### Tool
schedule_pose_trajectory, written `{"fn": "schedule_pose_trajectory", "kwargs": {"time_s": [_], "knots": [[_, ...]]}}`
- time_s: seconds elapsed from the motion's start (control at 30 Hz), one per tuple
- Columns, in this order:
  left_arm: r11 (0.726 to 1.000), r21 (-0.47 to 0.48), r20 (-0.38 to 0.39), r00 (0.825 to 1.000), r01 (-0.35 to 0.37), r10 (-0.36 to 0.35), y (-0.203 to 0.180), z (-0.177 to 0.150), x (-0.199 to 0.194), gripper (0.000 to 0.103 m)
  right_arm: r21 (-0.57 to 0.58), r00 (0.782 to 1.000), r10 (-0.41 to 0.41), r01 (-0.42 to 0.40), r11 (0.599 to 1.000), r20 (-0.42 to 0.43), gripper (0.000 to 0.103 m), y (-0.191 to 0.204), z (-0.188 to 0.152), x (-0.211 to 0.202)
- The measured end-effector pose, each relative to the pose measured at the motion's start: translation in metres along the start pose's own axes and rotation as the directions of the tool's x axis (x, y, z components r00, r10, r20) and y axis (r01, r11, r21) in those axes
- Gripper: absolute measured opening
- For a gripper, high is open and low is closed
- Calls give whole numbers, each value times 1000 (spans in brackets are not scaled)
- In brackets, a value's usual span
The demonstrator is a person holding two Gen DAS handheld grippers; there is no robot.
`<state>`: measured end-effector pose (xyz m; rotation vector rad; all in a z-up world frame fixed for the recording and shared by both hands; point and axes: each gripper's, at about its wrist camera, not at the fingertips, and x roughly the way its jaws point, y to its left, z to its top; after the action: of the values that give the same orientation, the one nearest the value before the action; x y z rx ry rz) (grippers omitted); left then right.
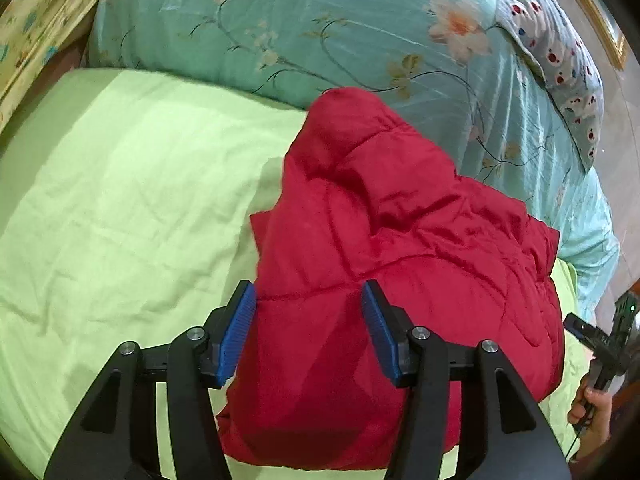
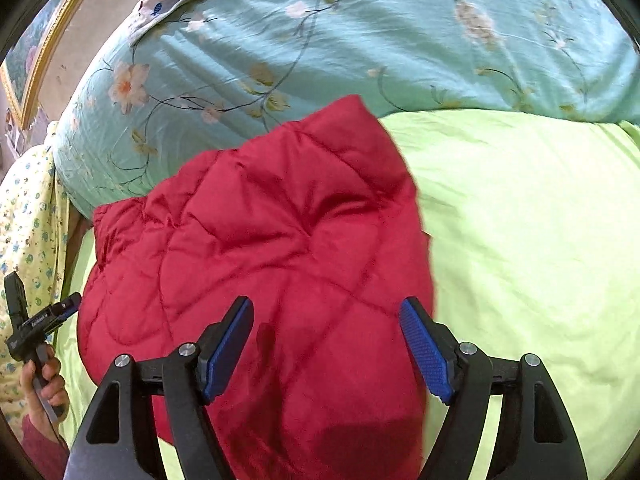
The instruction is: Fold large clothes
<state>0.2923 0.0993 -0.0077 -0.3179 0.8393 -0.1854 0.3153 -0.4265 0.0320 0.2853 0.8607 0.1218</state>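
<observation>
Your left gripper (image 1: 308, 328) and right gripper (image 2: 326, 346) both hover with jaws spread and holding nothing above the red quilted jacket (image 1: 400, 280), which lies bunched on the lime-green sheet (image 1: 120, 200), its far end against the teal floral quilt (image 1: 320, 20).

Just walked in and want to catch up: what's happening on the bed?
A person with a gripper in each hand is folding a red quilted jacket on a green sheet. The jacket lies bunched in a rough fold beside a teal floral duvet. The left gripper and right gripper both hang open over it, holding nothing.
</observation>
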Motion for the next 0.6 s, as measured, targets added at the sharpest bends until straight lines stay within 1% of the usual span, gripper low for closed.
{"fn": "schedule_pose_trajectory", "kwargs": {"time_s": [0.03, 0.1, 0.2, 0.3, 0.37, 0.4, 0.5, 0.6], "knots": [[1000, -9, -9, 1000, 12, -12, 4, 0, 1, 60, 12, 1000, -1, 1, 1000, -3, 80, -5, -2, -2], [999, -22, -19, 999, 35, -35, 9, -1, 2, 64, 30, 1000, 5, -4, 1000, -5, 81, -12, -5, -4], [991, -53, -43, 991, 121, -123, 18, -2, 6, 64, 78, 999, 38, -38, 996, -11, 82, -26, -9, -5], [983, -81, -57, 984, 166, -171, 26, -3, 11, 64, 130, 996, 85, -81, 988, -23, 82, -36, -12, -1], [976, -104, -65, 978, 191, -199, 30, -3, 14, 66, 157, 993, 118, -112, 981, -29, 83, -40, -13, 3], [973, -115, -68, 976, 200, -208, 32, -4, 16, 68, 171, 992, 124, -117, 978, -30, 83, -41, -14, 5], [963, -144, -82, 967, 227, -241, 36, -3, 21, 69, 183, 989, 139, -129, 975, -45, 84, -43, -15, 12], [958, -162, -84, 965, 234, -250, 39, -3, 24, 76, 208, 986, 161, -147, 967, -52, 84, -47, -17, 19]]}}
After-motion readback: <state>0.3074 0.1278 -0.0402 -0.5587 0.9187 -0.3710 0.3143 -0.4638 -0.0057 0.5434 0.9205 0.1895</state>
